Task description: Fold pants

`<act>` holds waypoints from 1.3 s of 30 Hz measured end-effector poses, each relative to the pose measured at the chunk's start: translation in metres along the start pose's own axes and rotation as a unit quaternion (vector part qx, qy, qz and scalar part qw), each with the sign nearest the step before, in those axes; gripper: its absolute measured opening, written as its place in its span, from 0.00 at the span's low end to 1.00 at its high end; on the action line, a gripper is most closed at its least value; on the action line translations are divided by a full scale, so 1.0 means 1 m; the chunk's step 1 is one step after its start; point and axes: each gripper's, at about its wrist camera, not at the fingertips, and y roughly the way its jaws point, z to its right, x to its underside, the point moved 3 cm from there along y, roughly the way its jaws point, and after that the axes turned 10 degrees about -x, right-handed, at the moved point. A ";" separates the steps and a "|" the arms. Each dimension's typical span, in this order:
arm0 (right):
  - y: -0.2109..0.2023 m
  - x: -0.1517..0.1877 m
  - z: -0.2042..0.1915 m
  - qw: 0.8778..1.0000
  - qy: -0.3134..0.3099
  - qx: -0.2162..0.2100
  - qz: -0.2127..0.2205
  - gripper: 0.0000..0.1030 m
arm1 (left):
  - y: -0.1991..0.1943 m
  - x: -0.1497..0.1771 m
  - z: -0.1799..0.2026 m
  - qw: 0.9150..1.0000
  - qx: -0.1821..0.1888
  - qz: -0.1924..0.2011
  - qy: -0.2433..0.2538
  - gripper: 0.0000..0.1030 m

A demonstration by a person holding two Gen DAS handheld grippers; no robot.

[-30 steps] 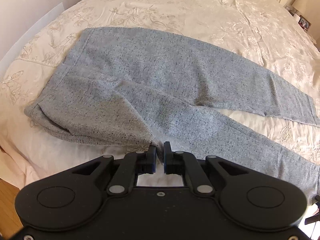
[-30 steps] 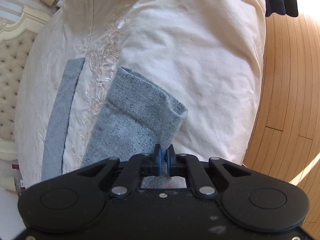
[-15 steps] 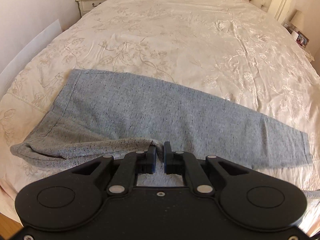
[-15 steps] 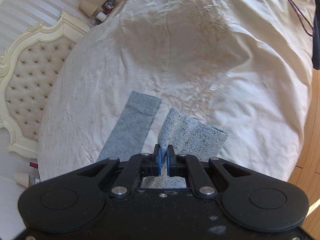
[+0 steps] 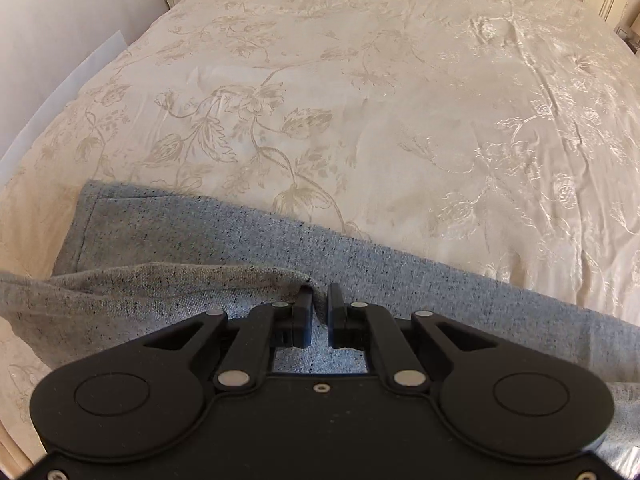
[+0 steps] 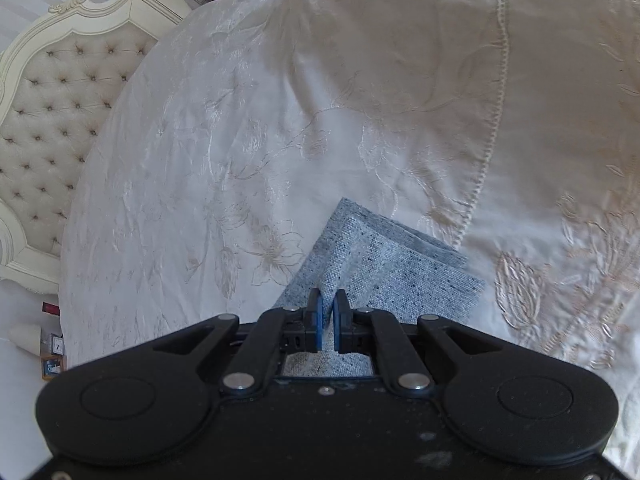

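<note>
Your left gripper (image 5: 319, 316) is clenched on the pants (image 5: 400, 280) near the waist, your right gripper (image 6: 327, 320) on the near leg's cuff (image 6: 384, 276). Lay that leg edge-to-edge over the far one on the bed (image 5: 360, 80), keeping it taut. Both grippers point steeply down.

Both wrist views close, angled down over bed (image 5: 360, 80); right faces headboard (image 6: 52, 120); shared: grey pants (image 5: 400, 272).

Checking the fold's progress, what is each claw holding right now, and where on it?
Both hold the grey pants: left claw pinches a fabric edge near the waist end; right claw grips the cuff end.
</note>
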 end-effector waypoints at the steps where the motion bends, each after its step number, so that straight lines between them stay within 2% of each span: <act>1: 0.009 -0.005 -0.001 1.000 0.000 0.003 -0.004 0.07 | 0.005 -0.003 0.004 1.000 -0.003 -0.003 0.001 0.09; 9: 0.059 -0.021 0.003 0.999 0.004 0.027 -0.037 0.07 | 0.045 -0.018 0.035 0.999 -0.034 -0.033 0.016 0.09; 14: 0.081 -0.027 0.003 0.998 -0.008 0.032 -0.056 0.09 | 0.063 -0.019 0.043 0.997 -0.049 -0.053 0.006 0.09; 17: 0.086 -0.034 -0.003 0.998 -0.033 -0.001 -0.051 0.16 | 0.069 -0.018 0.045 0.997 -0.055 -0.056 0.007 0.09; 20: 0.080 -0.048 -0.006 0.998 -0.035 -0.035 -0.028 0.16 | 0.072 -0.018 0.048 0.997 -0.058 -0.058 0.010 0.09; 22: 0.075 -0.058 -0.005 0.998 -0.046 -0.039 -0.028 0.16 | 0.073 -0.017 0.048 0.997 -0.058 -0.060 0.009 0.09; 25: 0.074 -0.070 -0.004 0.994 -0.098 -0.019 -0.045 0.16 | 0.075 -0.018 0.047 0.997 -0.055 -0.062 0.006 0.09; 27: 0.081 -0.076 -0.001 0.990 -0.124 -0.010 -0.065 0.21 | 0.075 -0.019 0.046 0.997 -0.054 -0.063 0.007 0.09; 35: 0.127 -0.079 0.009 0.979 -0.157 -0.003 -0.132 0.28 | 0.074 -0.019 0.047 0.997 -0.054 -0.062 0.005 0.09; 39: 0.130 -0.078 0.015 0.978 -0.157 -0.003 -0.136 0.29 | 0.075 -0.020 0.047 0.997 -0.054 -0.062 0.006 0.09</act>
